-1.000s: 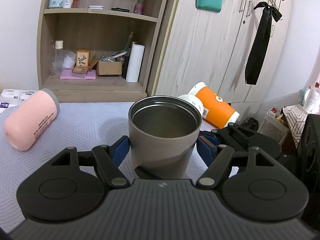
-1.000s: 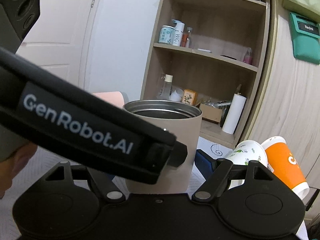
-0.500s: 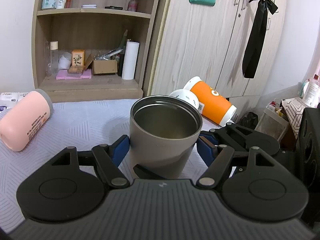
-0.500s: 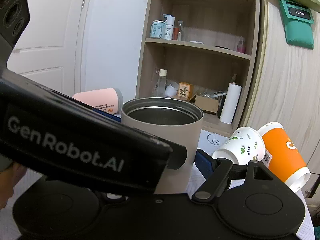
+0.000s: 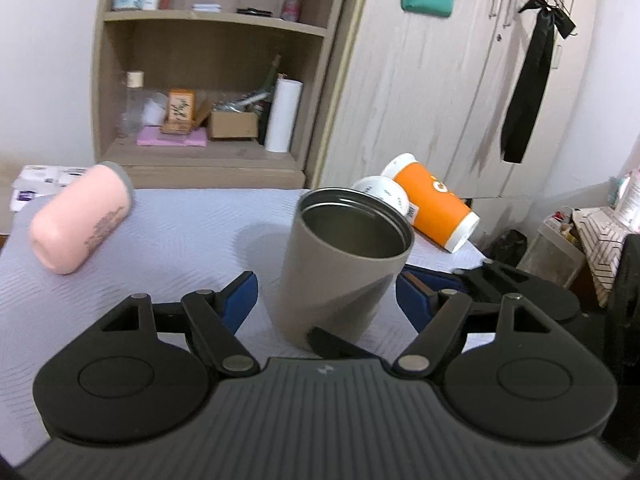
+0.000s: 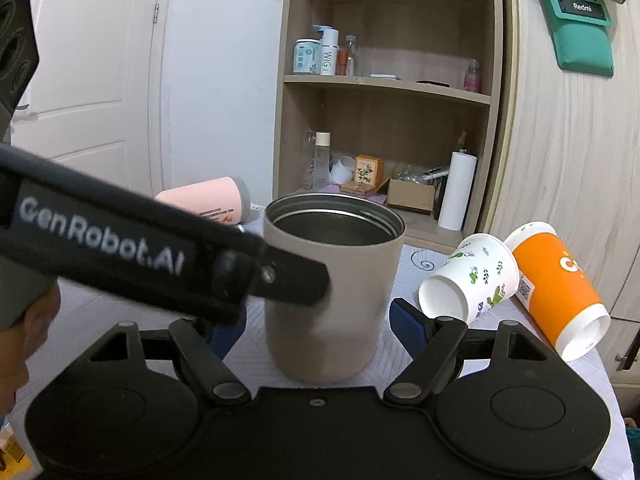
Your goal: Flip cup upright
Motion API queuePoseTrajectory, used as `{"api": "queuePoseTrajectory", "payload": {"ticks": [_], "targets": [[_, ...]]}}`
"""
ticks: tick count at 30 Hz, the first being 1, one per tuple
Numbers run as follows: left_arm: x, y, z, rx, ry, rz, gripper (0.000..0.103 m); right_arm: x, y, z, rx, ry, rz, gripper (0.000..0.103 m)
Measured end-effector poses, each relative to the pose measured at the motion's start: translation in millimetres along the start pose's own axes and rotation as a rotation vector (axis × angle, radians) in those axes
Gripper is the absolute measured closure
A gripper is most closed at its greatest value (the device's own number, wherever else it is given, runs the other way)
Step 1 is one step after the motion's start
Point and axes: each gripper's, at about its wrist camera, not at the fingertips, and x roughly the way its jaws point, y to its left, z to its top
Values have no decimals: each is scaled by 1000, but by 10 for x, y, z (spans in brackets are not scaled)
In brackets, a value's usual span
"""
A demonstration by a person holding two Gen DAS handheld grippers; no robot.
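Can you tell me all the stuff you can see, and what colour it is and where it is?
Metal cup: one, grey-brown, standing upright on the table between the claws.
Pink cup: one, lying on its side, far left of the table.
Paper cup: one, white with leaves, on its side at the right.
Orange cup: one, on its side beside the paper cup.
Table: one, pale grey cloth.
Shelf: one, wooden, behind the table, holding bottles and boxes.
Paper roll: one, white, on the shelf.
Left claw: black with blue pads, open.
Right claw: black with blue pads, open.
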Motion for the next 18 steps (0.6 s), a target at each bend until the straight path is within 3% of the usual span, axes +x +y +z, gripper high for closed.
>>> {"api": "queuePoseTrajectory", "payload": {"ticks": [12, 18], "targets": [[-571, 52, -52, -51, -27, 151, 22, -457, -22, 35, 60, -5, -54, 20], [-868, -2, -67, -49, -49, 188, 21, -787, 5, 151, 52, -39, -94, 19]]}}
